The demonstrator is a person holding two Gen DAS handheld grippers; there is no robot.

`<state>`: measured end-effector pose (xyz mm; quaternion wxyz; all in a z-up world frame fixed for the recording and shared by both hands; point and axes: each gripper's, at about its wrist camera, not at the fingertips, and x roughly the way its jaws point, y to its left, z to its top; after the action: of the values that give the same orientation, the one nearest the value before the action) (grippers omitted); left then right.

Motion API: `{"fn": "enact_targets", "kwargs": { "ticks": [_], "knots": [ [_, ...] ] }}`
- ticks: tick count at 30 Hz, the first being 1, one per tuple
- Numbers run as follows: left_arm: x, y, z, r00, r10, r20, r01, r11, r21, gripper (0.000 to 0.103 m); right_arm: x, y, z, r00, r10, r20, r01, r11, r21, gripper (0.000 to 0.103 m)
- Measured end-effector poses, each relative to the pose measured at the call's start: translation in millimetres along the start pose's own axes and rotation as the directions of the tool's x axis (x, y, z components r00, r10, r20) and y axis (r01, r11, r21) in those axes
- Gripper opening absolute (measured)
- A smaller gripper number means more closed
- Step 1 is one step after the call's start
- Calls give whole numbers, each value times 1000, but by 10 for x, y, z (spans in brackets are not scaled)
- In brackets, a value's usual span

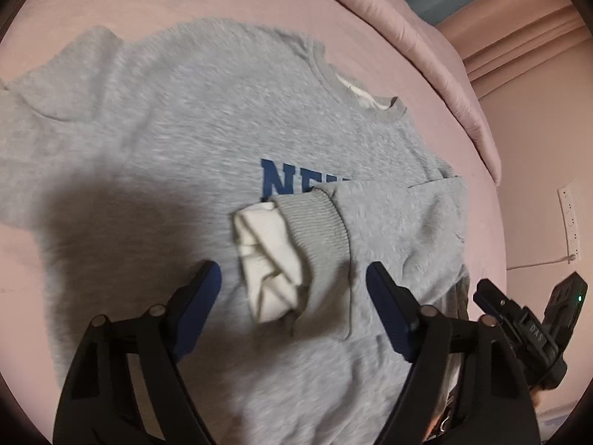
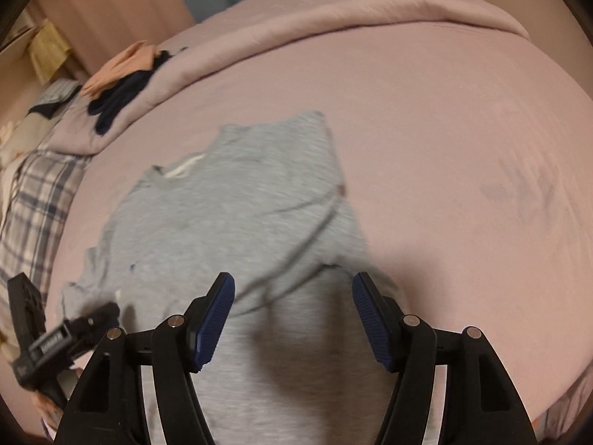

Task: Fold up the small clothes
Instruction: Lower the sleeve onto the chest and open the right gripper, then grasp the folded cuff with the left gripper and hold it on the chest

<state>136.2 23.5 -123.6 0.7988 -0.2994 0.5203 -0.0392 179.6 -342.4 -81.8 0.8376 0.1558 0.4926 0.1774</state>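
A small grey sweatshirt with blue letters lies flat on the pink bed sheet. One sleeve is folded across the chest, its ribbed cuff showing a white lining. My left gripper is open just above the cuff, holding nothing. In the right wrist view the sweatshirt lies ahead, with a sleeve folded over the body. My right gripper is open and empty above the garment's near part. The other gripper shows at the lower left.
A folded pink duvet runs along the far side of the bed. Dark and peach clothes lie on it at the left, beside a plaid pillow. A wall socket with a cable is at the right.
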Motion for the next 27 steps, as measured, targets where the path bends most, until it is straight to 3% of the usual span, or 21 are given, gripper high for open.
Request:
{"fn": "enact_targets", "kwargs": {
  "ticks": [1, 3, 4, 6, 8, 16, 19, 23, 27],
  "knots": [
    [8, -43, 4, 1000, 1, 14, -1, 1000, 15, 73, 24, -35, -4, 1000, -10, 0, 10, 1000, 8, 66],
    [60, -97, 9, 1000, -16, 12, 16, 1000, 27, 51, 28, -76, -11, 1000, -22, 2, 22, 1000, 17, 66],
    [91, -102, 21, 1000, -15, 12, 15, 1000, 23, 50, 48, -103, -11, 1000, -21, 2, 21, 1000, 23, 66],
    [104, -124, 28, 1000, -19, 24, 19, 999, 29, 26, 85, -159, -8, 1000, -16, -4, 16, 999, 38, 66],
    [87, -170, 57, 999, -20, 33, 19, 999, 30, 20, 105, -211, 0, 1000, -10, -4, 11, 998, 54, 66],
    [-374, -487, 464, 976, 24, 216, -64, 982, 179, 18, 120, -394, -27, 1000, -10, -2, 10, 996, 92, 66],
    [-422, -558, 593, 956, 95, 277, -157, 964, 213, 18, 137, -390, -29, 1000, 4, -1, -4, 996, 93, 65],
    [-256, -467, 697, 967, 106, 233, -158, 963, 217, 18, 191, -393, -30, 1000, 25, -5, -24, 995, 93, 52],
    [43, -327, 714, 965, 188, 181, -224, 952, 208, 19, 287, -373, -32, 999, 23, -23, -21, 996, 85, 34]
  ]
}}
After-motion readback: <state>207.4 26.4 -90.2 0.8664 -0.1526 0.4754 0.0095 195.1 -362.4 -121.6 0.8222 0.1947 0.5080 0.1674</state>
